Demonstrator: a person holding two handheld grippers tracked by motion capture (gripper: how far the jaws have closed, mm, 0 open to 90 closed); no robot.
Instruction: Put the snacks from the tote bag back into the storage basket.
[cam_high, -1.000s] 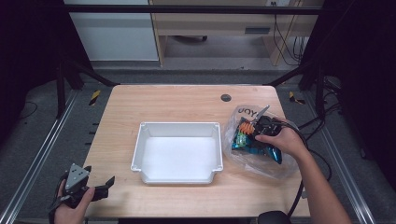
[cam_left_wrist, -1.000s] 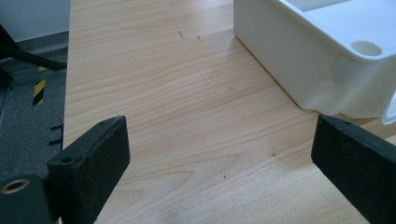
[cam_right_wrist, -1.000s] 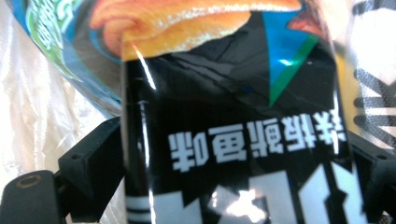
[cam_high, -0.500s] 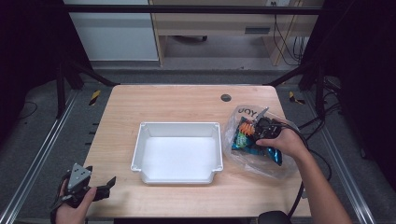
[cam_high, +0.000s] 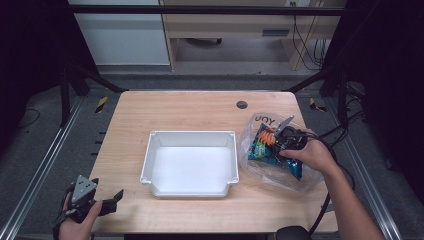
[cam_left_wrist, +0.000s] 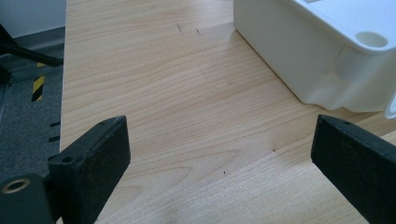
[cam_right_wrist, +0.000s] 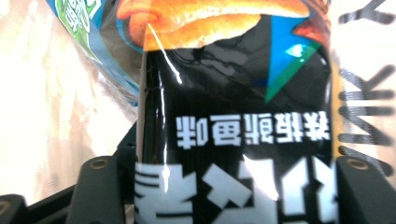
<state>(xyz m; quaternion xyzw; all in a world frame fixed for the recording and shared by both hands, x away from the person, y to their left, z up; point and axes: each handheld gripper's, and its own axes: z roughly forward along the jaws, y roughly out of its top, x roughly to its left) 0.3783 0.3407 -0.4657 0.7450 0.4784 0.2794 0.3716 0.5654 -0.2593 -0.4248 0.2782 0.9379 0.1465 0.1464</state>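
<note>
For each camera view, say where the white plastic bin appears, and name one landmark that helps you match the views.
High view: the white plastic bin sits mid-table, between the two hand-held grippers.
Left gripper view: its corner is at upper right, beyond the open jaws.
Right gripper view: not in it.
Shared landmark: the wooden table under the bin.

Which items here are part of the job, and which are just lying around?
In the job: right gripper, black snack packet between its jaws, clear plastic bag of snacks, white bin.

Lying about: left gripper idle at table edge, cable hole.
</note>
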